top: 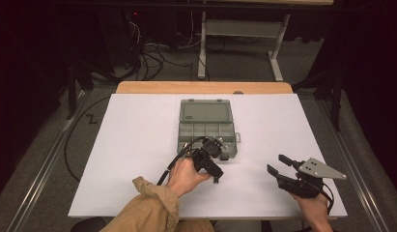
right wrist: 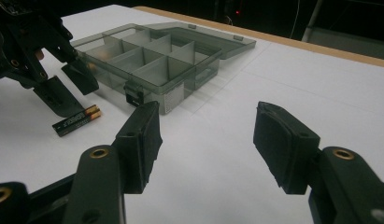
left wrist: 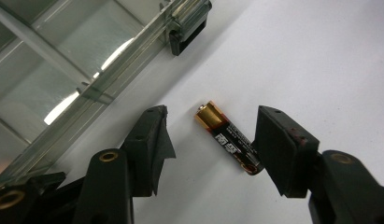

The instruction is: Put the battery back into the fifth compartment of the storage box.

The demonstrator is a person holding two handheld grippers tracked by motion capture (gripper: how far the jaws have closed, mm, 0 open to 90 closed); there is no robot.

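1. Left claw (left wrist: pixel 210 135) lowered over an AA battery (left wrist: pixel 229 138), jaws wide apart, one on each side of it; nothing gripped.
2. Battery flat on white bench (top: pixel 138 145), black body w/ gold end; right jaw hides its far end in left gripper view, contact there not clear. Left jaw well clear of it.
3. Right gripper view: looks like two batteries (right wrist: pixel 77 119) lying side by side under the left claw (right wrist: pixel 63 88); can't say for sure.
4. Battery spot: near mid-bench, slightly toward near edge, just beside near-right corner of the compartment box (top: pixel 205 134).
5. Box: grey see-through plastic, lid flipped open toward far edge of bench, dividers visible, black latch (left wrist: pixel 189 28) on near wall. Compartments look bare in right gripper view.
6. Right claw (top: pixel 279 163) held above bench near right part of near edge, well apart from box and battery; jaws spread wide, nothing between them.
7. Left hand (top: pixel 184 174) wraps the left claw body, tan sleeve (top: pixel 150 208) at near edge; cable loops off toward left.
8. Right hand (top: pixel 314 208) grips at near-right corner; grey three-cornered plate (top: pixel 321 169) on top.
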